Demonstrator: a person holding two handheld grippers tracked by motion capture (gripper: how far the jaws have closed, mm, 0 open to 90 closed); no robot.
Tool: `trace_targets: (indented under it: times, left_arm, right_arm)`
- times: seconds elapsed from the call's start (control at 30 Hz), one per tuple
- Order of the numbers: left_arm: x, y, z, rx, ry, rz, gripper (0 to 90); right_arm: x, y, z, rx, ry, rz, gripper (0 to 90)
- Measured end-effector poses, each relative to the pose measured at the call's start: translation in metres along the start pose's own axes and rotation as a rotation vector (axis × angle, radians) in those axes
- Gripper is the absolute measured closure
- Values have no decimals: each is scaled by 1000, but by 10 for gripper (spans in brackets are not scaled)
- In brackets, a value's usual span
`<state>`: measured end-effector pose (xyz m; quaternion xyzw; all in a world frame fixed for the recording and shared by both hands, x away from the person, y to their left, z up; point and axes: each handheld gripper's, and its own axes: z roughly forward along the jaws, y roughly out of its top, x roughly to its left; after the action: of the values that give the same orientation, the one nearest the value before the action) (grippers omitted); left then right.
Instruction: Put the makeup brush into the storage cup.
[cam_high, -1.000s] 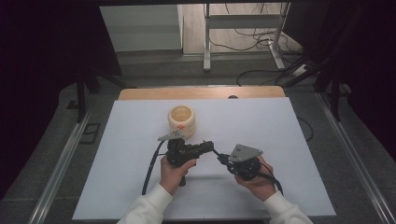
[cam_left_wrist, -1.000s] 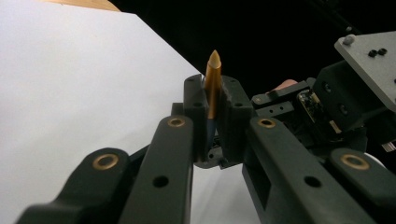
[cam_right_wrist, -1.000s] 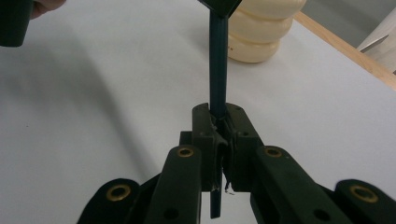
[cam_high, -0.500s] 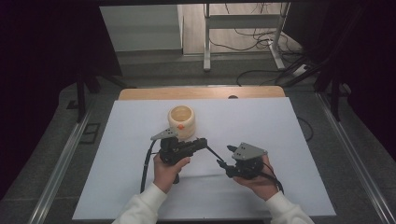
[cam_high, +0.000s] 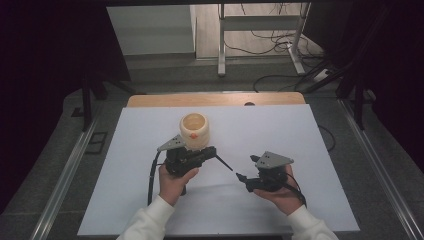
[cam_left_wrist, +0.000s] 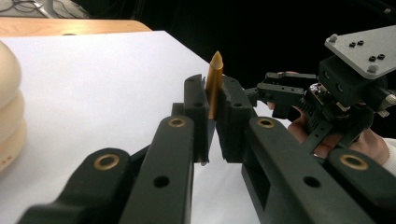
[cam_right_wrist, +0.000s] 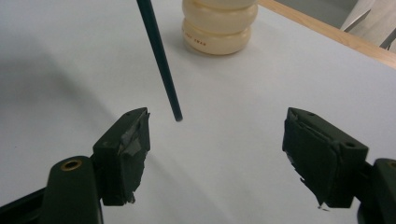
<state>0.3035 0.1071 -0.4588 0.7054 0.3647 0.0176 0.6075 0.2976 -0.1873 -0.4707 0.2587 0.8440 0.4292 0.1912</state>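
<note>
At the left of the high view the left hand grips the left tool level above the white tabletop, aimed to the right. Its jaws are closed narrowly on a thin stick, dark along its length, which slants down to the right; the left gripper view shows a pointed golden end standing up between the jaw pads. Just behind this tool stands a cream ribbed pot, upright with its mouth open. To the right, the right hand cradles the right tool from below, aimed left toward the stick's free tip. Its jaws are spread wide and hold nothing, with the tip near them but apart. The white sheet lies on a wooden table edge; beyond are a grey floor, cables and dark surroundings.
</note>
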Motion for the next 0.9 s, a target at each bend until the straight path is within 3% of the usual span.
trace_targets:
  times: [0.9]
  left_arm:
    - [5,4,-16,-13,31,14,839]
  right_arm:
    - [-21,-21,-18,11,-21,77,207]
